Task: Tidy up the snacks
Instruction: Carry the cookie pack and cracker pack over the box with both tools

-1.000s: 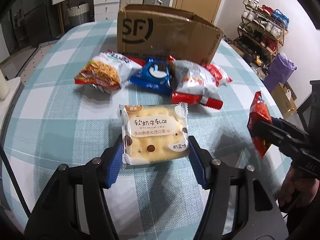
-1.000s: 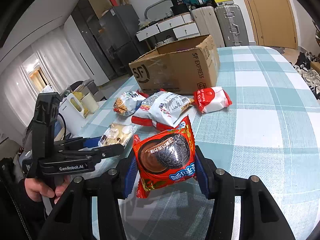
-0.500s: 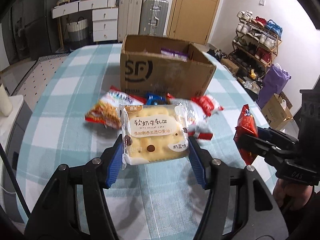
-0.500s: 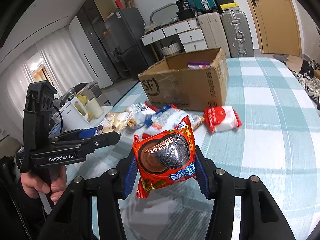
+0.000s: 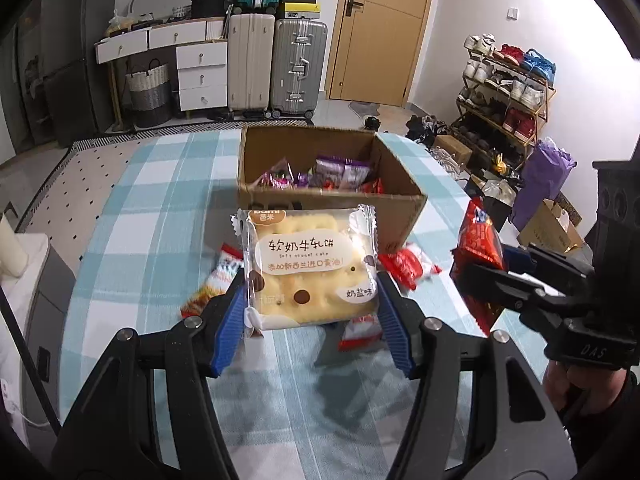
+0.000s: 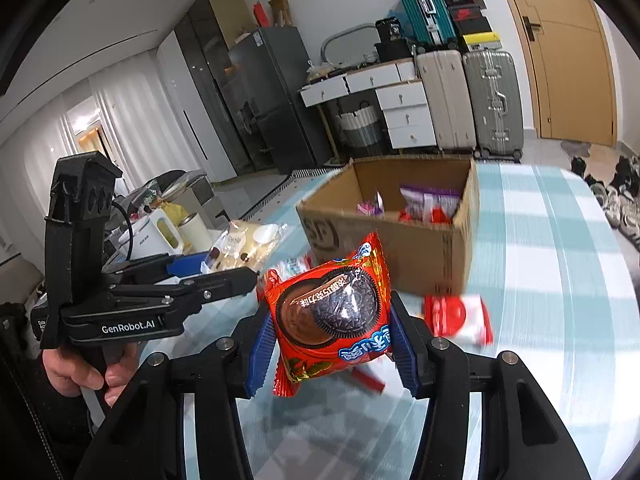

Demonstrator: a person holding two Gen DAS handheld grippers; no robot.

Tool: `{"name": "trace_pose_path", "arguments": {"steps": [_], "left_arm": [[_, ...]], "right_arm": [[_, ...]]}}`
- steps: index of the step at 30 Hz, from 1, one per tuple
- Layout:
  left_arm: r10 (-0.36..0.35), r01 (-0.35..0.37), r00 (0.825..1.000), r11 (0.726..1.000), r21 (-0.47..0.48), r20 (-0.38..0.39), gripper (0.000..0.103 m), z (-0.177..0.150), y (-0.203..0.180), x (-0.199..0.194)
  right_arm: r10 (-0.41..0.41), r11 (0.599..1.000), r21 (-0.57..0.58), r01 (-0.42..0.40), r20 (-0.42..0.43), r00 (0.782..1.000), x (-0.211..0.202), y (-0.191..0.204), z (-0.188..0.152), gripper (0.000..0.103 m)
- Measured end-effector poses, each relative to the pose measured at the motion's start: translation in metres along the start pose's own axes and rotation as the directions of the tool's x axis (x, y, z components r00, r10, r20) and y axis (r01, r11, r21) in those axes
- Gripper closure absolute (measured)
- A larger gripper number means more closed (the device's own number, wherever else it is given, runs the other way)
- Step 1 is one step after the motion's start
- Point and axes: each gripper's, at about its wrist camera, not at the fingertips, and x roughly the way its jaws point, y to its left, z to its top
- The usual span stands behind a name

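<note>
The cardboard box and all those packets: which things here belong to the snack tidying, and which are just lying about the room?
Part of the job:
- cardboard box, snacks already inside
- yellow biscuit packet, in left gripper
- red cookie packet, in right gripper
- loose red-and-white packet on the table

Just lying about:
- suitcases
- shoe rack
- drawer unit
- kettle

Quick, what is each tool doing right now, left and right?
Left tool: closed on the clear-wrapped yellow biscuit packet.
Right tool: closed on the shiny red cookie packet.
</note>
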Motion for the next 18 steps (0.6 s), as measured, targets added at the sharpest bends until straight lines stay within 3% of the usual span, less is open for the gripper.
{"name": "trace_pose_path", "arguments": {"steps": [18], "left_arm": [[-0.013,0.013,1.0,1.0,-0.014,0.01,0.045,0.091,0.01,0.024]], "right_arm": [[0.022,0.999,-0.027,-0.021,0.032,0.999,0.028,-0.009,0.089,0.051]]}}
